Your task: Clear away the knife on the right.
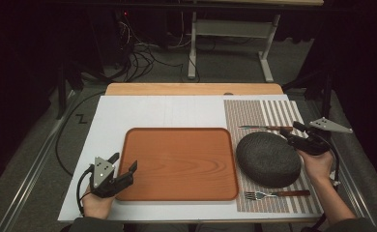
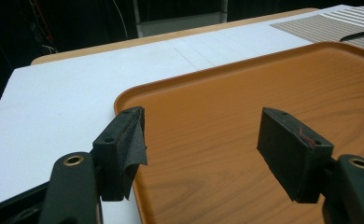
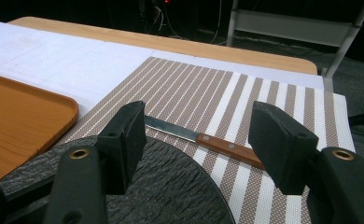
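Dark, stiff, heavy-looking plate [image 1: 268,158] is best gripped at its rim; both hand-held grippers (left [image 1: 123,163], right [image 1: 291,130]) are held released.

Wooden table [image 1: 191,89] under white board [image 1: 152,113]; on board, orange tray [image 1: 177,164] beside striped placemat [image 1: 268,113]
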{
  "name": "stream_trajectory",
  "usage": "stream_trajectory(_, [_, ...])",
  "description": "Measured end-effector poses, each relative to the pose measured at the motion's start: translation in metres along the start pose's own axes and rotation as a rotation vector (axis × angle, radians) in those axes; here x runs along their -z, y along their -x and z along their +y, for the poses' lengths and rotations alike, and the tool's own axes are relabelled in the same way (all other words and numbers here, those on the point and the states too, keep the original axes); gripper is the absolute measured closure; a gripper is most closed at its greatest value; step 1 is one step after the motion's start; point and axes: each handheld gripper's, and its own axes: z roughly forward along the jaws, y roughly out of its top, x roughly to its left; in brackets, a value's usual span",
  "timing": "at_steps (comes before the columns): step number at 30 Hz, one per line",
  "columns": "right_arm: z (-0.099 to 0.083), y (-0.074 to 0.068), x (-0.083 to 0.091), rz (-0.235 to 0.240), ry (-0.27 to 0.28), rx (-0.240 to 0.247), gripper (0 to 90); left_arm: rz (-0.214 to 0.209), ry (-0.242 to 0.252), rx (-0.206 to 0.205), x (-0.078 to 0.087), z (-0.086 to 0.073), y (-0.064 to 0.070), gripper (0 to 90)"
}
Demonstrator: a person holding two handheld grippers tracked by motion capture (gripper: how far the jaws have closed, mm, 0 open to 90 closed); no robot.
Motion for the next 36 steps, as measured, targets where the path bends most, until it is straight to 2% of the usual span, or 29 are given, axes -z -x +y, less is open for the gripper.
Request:
stream_trajectory(2, [0.003, 0.002, -0.003, -0.005, -0.020, 0.018, 39.1, -0.001, 0.000, 0.000, 0.000, 0.000, 0.000, 32.2])
stream_trajectory(12, [0.013, 0.012, -0.022, -0.033, -0.127, 0.029, 39.5, -0.005, 0.001, -0.003, 0.000, 0.000, 0.000, 32.2])
stream_trajectory(20, [0.020, 0.018, -0.037, -0.051, -0.216, 0.065, 40.4, -0.004, 0.000, -0.001, -0.001, 0.000, 0.000, 32.2])
stream_trajectory(25, [0.027, 0.021, -0.045, -0.051, -0.255, 0.069, 40.3, -0.006, 0.001, 0.001, -0.001, 0.000, 0.000, 32.2])
stream_trajectory(28, [0.032, 0.024, -0.053, -0.041, -0.294, 0.065, 43.8, -0.010, -0.007, -0.001, -0.001, 0.000, 0.000, 32.3])
stream_trajectory(29, [0.032, 0.024, -0.053, -0.041, -0.294, 0.065, 43.8, -0.012, -0.009, -0.002, -0.001, 0.000, 0.000, 32.3])
stream_trajectory(36, [0.029, 0.032, -0.072, -0.031, -0.389, 0.071, 46.4, -0.014, -0.010, -0.005, -0.001, 0.000, 0.001, 32.5])
